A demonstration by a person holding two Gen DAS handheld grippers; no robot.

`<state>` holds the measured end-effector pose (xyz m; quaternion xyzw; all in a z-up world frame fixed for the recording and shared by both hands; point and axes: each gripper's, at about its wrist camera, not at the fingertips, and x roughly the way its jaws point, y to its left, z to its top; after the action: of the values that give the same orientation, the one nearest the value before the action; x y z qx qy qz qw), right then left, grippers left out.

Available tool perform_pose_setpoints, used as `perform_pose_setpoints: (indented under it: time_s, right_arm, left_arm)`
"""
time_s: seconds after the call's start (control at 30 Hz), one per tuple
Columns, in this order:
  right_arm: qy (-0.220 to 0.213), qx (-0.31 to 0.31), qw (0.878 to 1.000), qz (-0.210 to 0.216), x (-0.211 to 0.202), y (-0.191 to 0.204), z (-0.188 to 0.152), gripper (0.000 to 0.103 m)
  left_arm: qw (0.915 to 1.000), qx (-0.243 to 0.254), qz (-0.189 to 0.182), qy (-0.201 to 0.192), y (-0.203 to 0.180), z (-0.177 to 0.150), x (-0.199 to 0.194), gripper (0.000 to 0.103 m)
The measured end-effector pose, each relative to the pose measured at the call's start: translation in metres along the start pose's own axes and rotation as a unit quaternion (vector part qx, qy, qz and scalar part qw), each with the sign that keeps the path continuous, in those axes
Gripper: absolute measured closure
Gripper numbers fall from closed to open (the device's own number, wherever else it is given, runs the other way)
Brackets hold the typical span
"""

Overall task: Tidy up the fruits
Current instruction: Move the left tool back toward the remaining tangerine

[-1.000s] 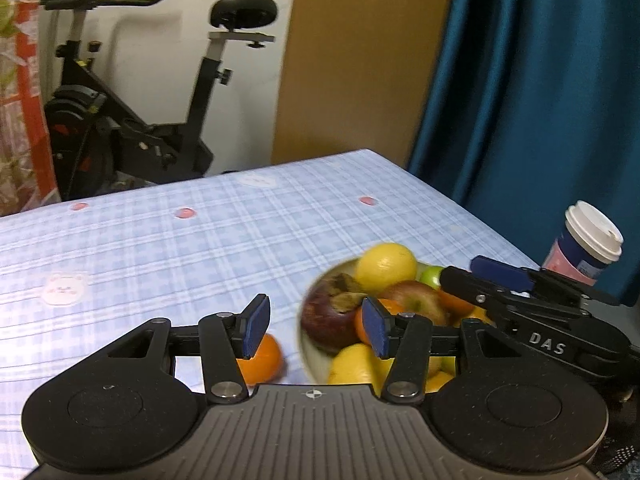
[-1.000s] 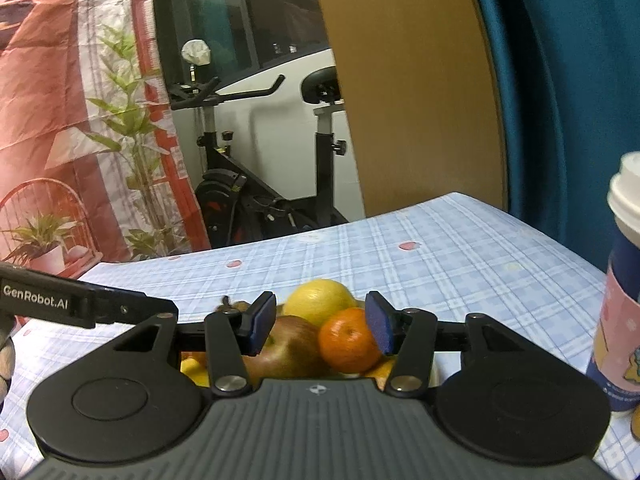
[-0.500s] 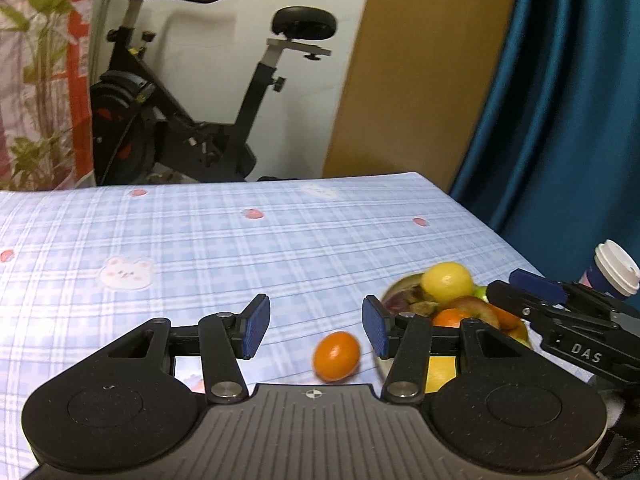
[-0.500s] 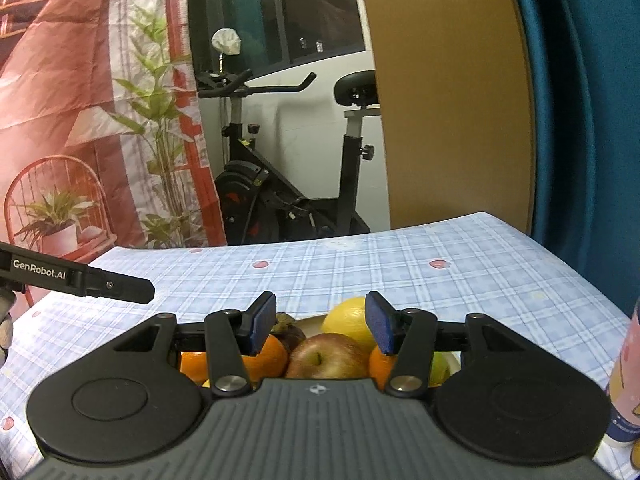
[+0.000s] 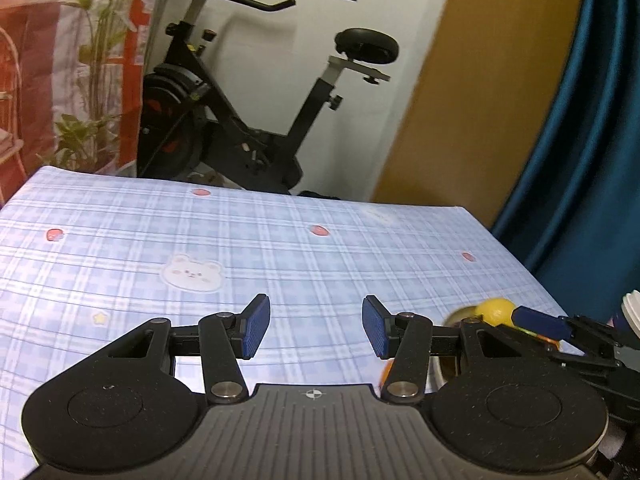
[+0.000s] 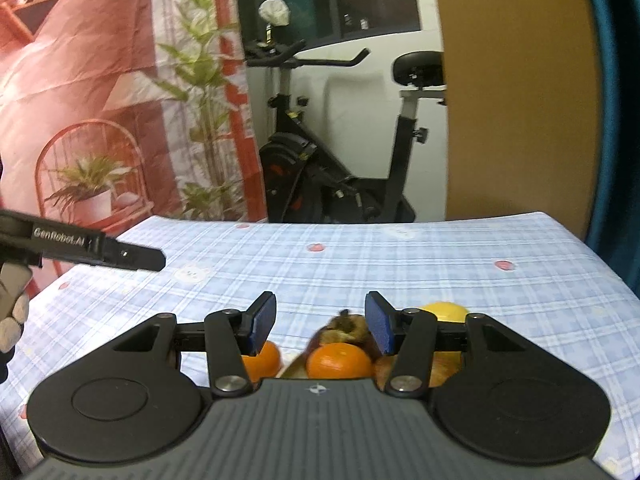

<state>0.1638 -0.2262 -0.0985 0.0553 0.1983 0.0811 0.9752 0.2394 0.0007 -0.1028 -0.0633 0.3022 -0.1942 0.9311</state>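
Both grippers, left gripper and right gripper, gape empty; one loose orange beside the bowl could roll off the counter if nudged.

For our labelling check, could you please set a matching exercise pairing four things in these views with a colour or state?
Things:
1. lemon
2. mandarin
3. left claw
4. tablecloth

Descriptions:
A. blue plaid
B. open, holding nothing
C. yellow
D. orange

Pairs: 1-C, 2-D, 3-B, 4-A
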Motion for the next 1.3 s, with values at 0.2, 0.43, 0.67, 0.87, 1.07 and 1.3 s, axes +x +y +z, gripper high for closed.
perform_pose_setpoints:
  time_s: [0.2,0.43,0.67,0.87,1.07,1.3]
  right_arm:
    - [0.024,-0.029,0.999,0.026,0.015,0.016,0.000,0.049]
    - [0.084,-0.080,0.992,0.049,0.046,0.041,-0.006,0.051]
    - [0.114,-0.126,0.984,0.046,0.064,0.060,-0.009,0.051]
    - [0.172,-0.173,0.970,0.012,0.089,0.072,-0.013,0.049]
    - [0.168,-0.173,0.969,0.050,0.083,0.080,-0.011,0.049]
    - [0.138,-0.174,0.970,0.094,0.067,0.090,-0.011,0.052]
  left_arm:
    - [0.9999,-0.008,-0.001,0.008,0.007,-0.002,0.008,0.049]
    - [0.9998,-0.011,-0.005,0.013,0.012,-0.005,0.013,0.049]
    - [0.9996,-0.017,-0.012,0.020,0.017,-0.008,0.016,0.049]
    - [0.9994,-0.022,-0.016,0.021,0.021,-0.010,0.017,0.049]
    - [0.9990,-0.031,-0.021,0.025,0.027,-0.013,0.015,0.049]
    - [0.9973,-0.049,-0.037,0.038,0.037,-0.019,0.018,0.049]
